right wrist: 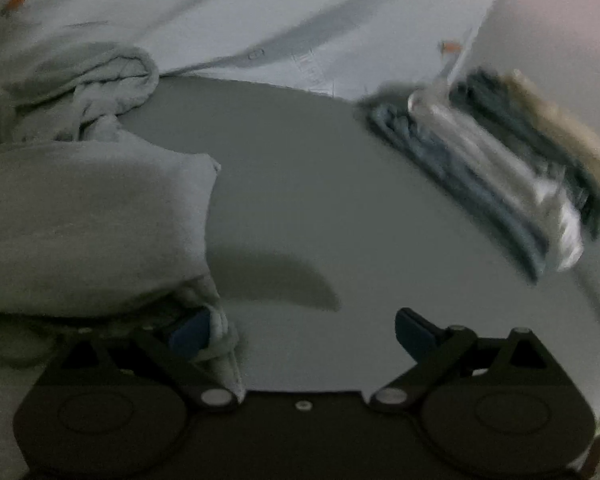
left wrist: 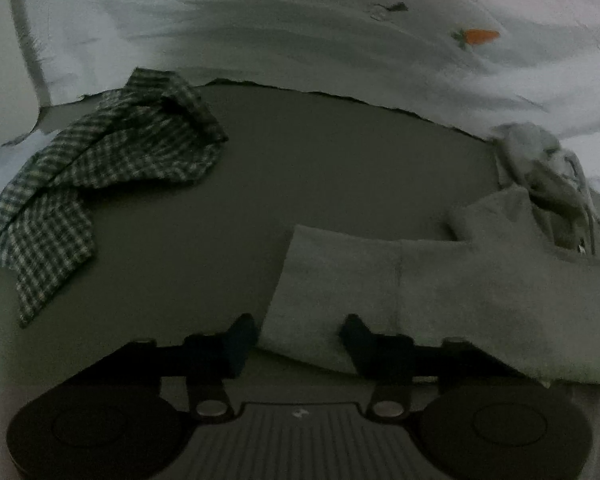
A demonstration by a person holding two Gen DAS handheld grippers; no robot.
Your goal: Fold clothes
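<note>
A dim scene is shown, with a flat grey mat (left wrist: pixel 300 184) laid over a pale bedsheet (left wrist: pixel 260 32) that is printed with small orange carrots (left wrist: pixel 478 36). The sheet is rumpled behind the mat's far edge.

A grey hoodie (left wrist: pixel 480 300) is spread on the near right part of the mat in the left wrist view, its hood (left wrist: pixel 540 168) bunched near the far edge with cords showing. In the right wrist view the same garment fills the left side, partly folded over on itself.

A checked shirt (left wrist: pixel 100 176) is seen crumpled on the left of the mat, well apart from the hoodie.

A stack of folded clothes (right wrist: pixel 500 168) is seen at the right edge of the mat in the right wrist view, blurred, in blue, white and tan layers.

The left tongs (left wrist: pixel 296 338) are partly drawn in around a folded sleeve edge of the hoodie, which lies between the fingers (left wrist: pixel 240 340); whether the cloth is actually pinched cannot be told.

The right tongs (right wrist: pixel 300 332) are spread wide over bare mat. Their left finger (right wrist: pixel 190 334) is seen against the hoodie's hem, and nothing is gripped between the two.
</note>
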